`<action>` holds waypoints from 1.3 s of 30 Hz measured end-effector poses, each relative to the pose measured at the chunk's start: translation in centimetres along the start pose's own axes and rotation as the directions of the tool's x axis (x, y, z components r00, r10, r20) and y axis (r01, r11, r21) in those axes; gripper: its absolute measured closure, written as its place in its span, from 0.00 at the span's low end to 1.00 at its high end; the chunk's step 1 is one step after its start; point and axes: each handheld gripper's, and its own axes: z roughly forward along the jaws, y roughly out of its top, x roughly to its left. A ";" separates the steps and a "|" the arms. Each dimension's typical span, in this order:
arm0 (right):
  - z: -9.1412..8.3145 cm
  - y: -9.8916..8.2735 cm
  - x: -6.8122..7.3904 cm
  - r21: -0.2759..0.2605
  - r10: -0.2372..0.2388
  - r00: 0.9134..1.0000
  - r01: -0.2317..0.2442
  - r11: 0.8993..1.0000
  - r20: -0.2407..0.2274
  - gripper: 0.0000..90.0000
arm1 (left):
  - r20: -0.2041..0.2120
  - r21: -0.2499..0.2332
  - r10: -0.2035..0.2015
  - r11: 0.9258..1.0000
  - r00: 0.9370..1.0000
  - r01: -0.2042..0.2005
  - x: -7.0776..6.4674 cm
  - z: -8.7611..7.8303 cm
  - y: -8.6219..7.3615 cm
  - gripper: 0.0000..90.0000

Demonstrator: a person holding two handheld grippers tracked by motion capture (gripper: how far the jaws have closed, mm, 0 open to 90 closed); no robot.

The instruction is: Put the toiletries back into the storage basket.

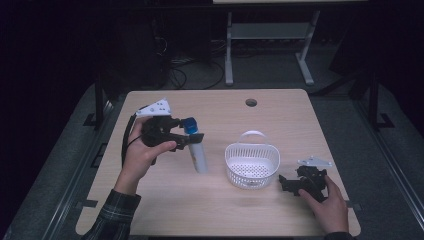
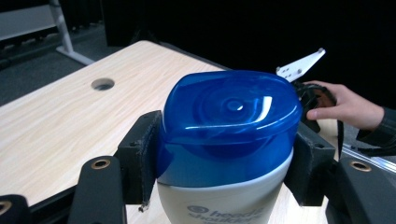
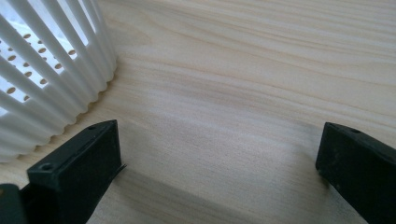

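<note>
1. Left gripper [image 1: 192, 139] clamps the shampoo bottle [image 1: 197, 150] at its blue cap [image 2: 229, 121], held above the table [image 1: 165, 200], left of the white basket [image 1: 251, 165].
2. Right gripper [image 1: 285, 184] rests right of the basket, jaws wide apart, nothing between them.

room: dark, dimly lit | desk [image 1: 220, 200]: light wood, round cable hole [image 1: 251, 102] near far edge | floor [image 1: 270, 70]: grey | behind: white-legged table frame [image 1: 267, 37], loose cables [image 1: 187, 67]

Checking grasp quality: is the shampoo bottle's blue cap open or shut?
Shut. The blue cap sits flush on the shampoo bottle, no lid lifted, gripped by the left tool.
</note>
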 end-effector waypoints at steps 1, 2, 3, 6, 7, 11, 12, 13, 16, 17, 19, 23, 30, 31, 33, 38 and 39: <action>0.0 0.0 0.0 0.000 0.000 1.000 0.000 1.000 0.000 0.00 | 0.004 -0.003 0.002 1.000 1.000 -0.002 -0.1 0.1 0.2 0.41; 0.0 0.0 0.0 0.000 0.000 1.000 0.000 1.000 0.000 0.00 | 0.010 -0.008 0.007 1.000 1.000 -0.007 -0.2 0.3 0.5 0.41; 0.0 0.0 0.0 0.000 0.000 1.000 0.000 1.000 0.000 0.00 | 0.014 -0.012 0.013 1.000 1.000 -0.012 -0.3 0.5 0.7 0.41; 0.0 0.0 0.0 0.000 0.000 1.000 0.000 1.000 0.000 0.00 | 0.024 -0.021 0.018 1.000 1.000 -0.017 -0.6 1.0 1.3 0.41; 0.0 0.0 0.0 0.000 -0.001 1.000 0.001 1.000 0.000 0.00 | 0.027 -0.022 0.022 1.000 0.999 -0.021 -0.6 1.2 1.4 0.41; 0.0 0.0 0.0 0.000 0.000 1.000 0.000 1.000 0.000 0.00 | 0.039 -0.032 0.024 0.999 0.999 -0.023 -0.8 2.0 2.0 0.41; 0.0 0.0 0.0 0.000 0.000 1.000 0.000 1.000 0.000 0.00 | 0.040 -0.033 0.027 0.999 0.999 -0.026 -0.9 2.3 2.1 0.41; 0.0 0.0 0.0 0.000 0.000 1.000 0.000 1.000 0.000 0.00 | 0.044 -0.033 0.031 0.999 0.999 -0.030 -0.9 2.5 2.2 0.41; 0.0 0.0 0.0 0.000 0.000 1.000 0.000 1.000 0.000 0.00 | 0.055 -0.037 0.041 0.999 0.998 -0.039 -1.1 3.2 2.6 0.41; 0.0 0.0 0.0 0.000 -0.001 1.000 0.001 1.000 0.000 0.00 | 0.060 -0.037 0.045 0.998 0.997 -0.043 -1.2 3.5 2.8 0.41; 0.0 0.0 0.0 0.000 0.000 1.000 0.000 1.000 0.000 0.00 | 0.068 -0.039 0.050 0.998 0.996 -0.047 -1.2 4.0 3.0 0.41; 0.0 0.0 0.0 -0.001 -0.001 1.000 0.001 1.000 0.000 0.00 | 0.085 -0.042 0.064 0.997 0.994 -0.061 -1.6 5.2 3.5 0.41; 0.0 0.0 0.0 0.000 -0.002 1.000 0.002 1.000 -0.002 0.00 | 0.098 -0.051 0.084 0.996 0.992 -0.079 -2.2 6.8 4.3 0.41; -0.1 0.0 0.0 0.000 -0.002 1.000 0.002 1.000 -0.002 0.00 | 0.099 -0.052 0.084 0.995 0.992 -0.079 -2.3 6.9 4.4 0.41; -0.1 0.0 0.0 0.000 -0.003 1.000 0.003 1.000 -0.002 0.00 | 0.102 -0.052 0.093 0.995 0.990 -0.088 -2.4 7.4 4.5 0.41; -0.1 -0.1 0.0 0.000 -0.004 1.000 0.004 1.000 -0.003 0.00 | 0.086 -0.038 0.108 0.994 0.990 -0.105 -2.6 8.3 4.0 0.41; -0.1 -0.1 0.0 0.001 -0.002 1.000 0.002 1.000 -0.003 0.00 | 0.084 -0.036 0.109 0.994 0.991 -0.106 -2.6 8.5 3.8 0.41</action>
